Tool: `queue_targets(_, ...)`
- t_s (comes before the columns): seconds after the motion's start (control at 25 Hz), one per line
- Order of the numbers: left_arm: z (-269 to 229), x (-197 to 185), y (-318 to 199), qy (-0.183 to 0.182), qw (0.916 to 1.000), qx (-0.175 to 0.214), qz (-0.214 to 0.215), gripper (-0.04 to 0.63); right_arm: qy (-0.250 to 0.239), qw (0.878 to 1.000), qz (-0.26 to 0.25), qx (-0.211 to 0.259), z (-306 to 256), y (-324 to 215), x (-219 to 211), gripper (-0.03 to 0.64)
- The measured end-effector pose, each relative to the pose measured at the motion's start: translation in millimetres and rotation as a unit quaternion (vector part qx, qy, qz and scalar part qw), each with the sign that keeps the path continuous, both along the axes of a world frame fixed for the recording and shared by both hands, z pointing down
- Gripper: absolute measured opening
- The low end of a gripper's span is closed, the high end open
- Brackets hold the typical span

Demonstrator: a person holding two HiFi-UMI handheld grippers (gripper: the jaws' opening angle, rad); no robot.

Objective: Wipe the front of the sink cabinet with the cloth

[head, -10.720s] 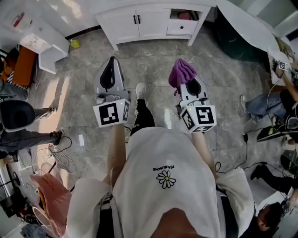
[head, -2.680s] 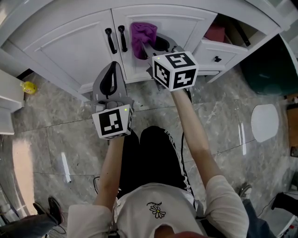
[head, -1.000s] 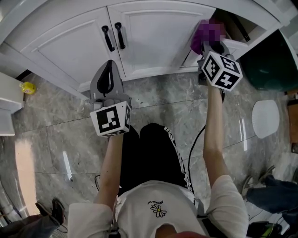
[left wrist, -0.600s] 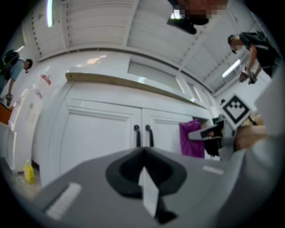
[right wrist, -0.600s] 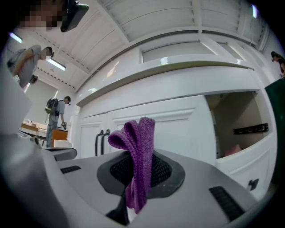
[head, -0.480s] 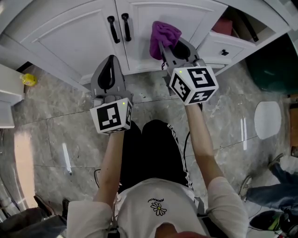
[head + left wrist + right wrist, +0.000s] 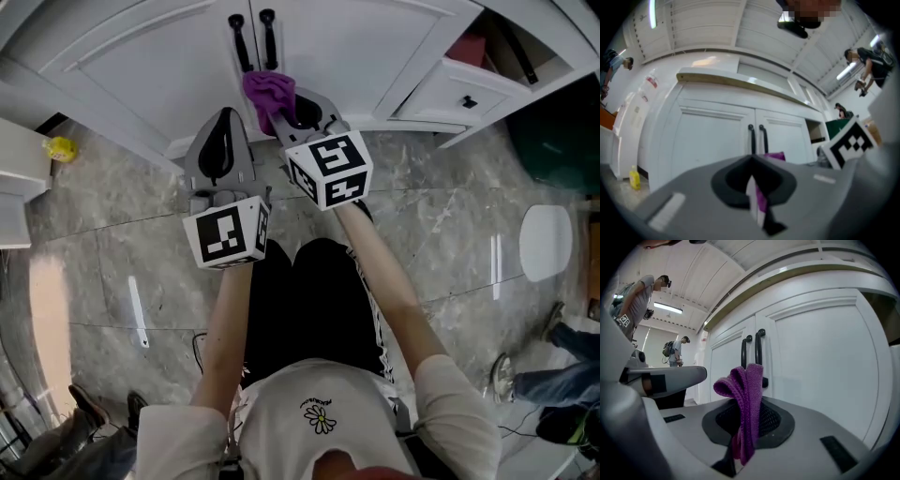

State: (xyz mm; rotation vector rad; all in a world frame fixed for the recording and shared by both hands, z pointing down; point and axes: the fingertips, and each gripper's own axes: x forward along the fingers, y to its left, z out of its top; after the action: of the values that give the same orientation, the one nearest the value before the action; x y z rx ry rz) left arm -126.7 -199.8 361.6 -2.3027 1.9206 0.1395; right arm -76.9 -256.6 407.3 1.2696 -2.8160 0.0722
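- Where the two doors of the white sink cabinet (image 7: 141,66) meet, the purple cloth (image 7: 269,91) sits bunched just below the pair of black handles (image 7: 253,37); whether it touches the door cannot be told.
- The right gripper (image 7: 281,114) has its jaws closed on the cloth, whose folds stand up past the tips.
- The left gripper (image 7: 223,131) hangs just beside it on the left, over the grey marble floor (image 7: 112,244), jaws together and holding nothing.
- To the right, a drawer (image 7: 464,94) stands pulled out; a small yellow object (image 7: 60,148) lies on the floor at the far left.
- The right forearm reaches forward and slants left; the left points straight ahead.
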Motion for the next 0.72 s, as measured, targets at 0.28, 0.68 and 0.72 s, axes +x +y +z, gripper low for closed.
queue_targets(0.28,8.7,-7.4,2.0,0.003,1.0,-0.006,-0.005,0.005,0.012,1.0,0.016,-0.011,14.1,-20.0,-7.0,0.051)
queue_targets(0.68,18.2,-9.2,-1.9,0.004,0.9999,-0.014,-0.006,0.005,0.004,0.999,0.032,-0.013,17.4,-28.5,11.2,0.051)
queue_targets(0.72,19.6,-8.5,-2.2,0.004,0.9999,-0.015,-0.005,0.005,0.002,0.999,0.037,-0.012,16.6,-29.3,16.9,0.051)
